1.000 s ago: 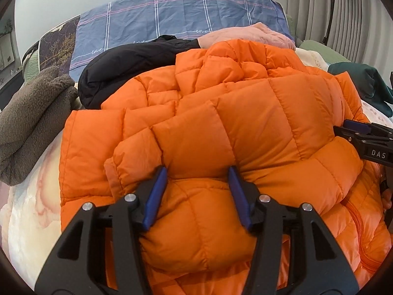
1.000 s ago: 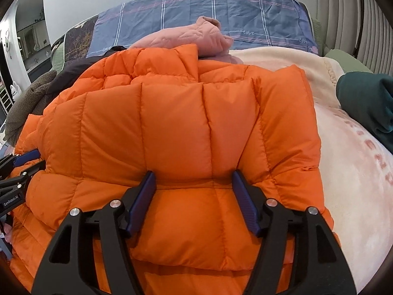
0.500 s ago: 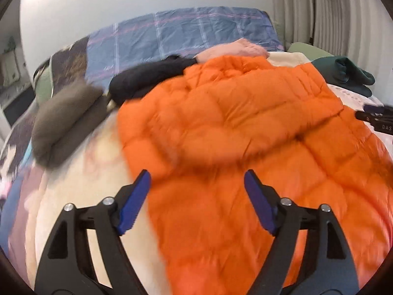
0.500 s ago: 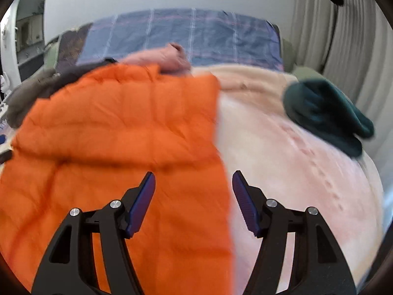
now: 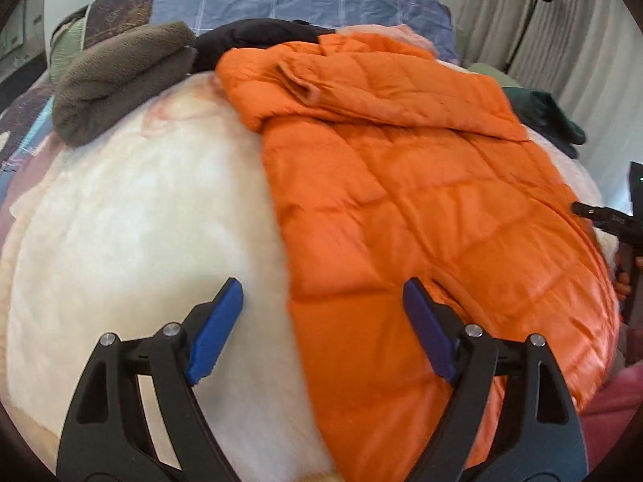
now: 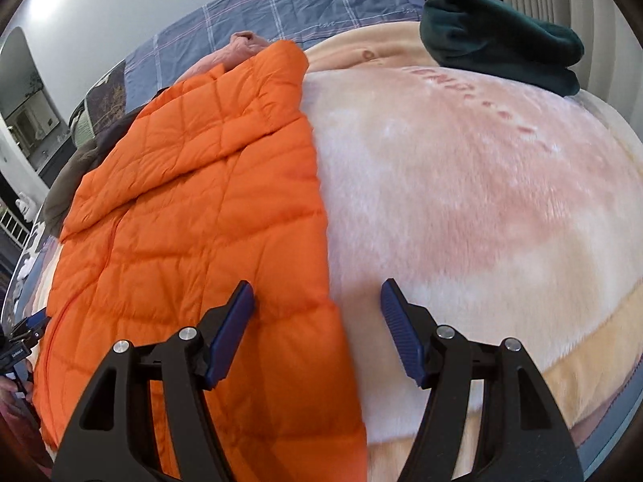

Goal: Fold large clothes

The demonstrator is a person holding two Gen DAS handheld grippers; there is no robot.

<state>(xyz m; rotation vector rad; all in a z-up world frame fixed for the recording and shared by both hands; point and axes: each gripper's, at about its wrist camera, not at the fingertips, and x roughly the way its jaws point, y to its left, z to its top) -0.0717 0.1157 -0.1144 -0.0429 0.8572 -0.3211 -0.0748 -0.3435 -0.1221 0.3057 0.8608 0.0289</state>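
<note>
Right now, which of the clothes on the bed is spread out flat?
The orange jacket. It lies opened out across the blanket; the brown fleece and green top sit bunched in heaps.

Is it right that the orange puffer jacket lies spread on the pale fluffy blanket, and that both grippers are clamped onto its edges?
Not quite. The orange puffer jacket does lie spread on the pale fluffy blanket, but neither gripper is clamped on it. In each wrist view, the left gripper and right gripper stand open, straddling a side edge of the jacket without pinching it.
</note>
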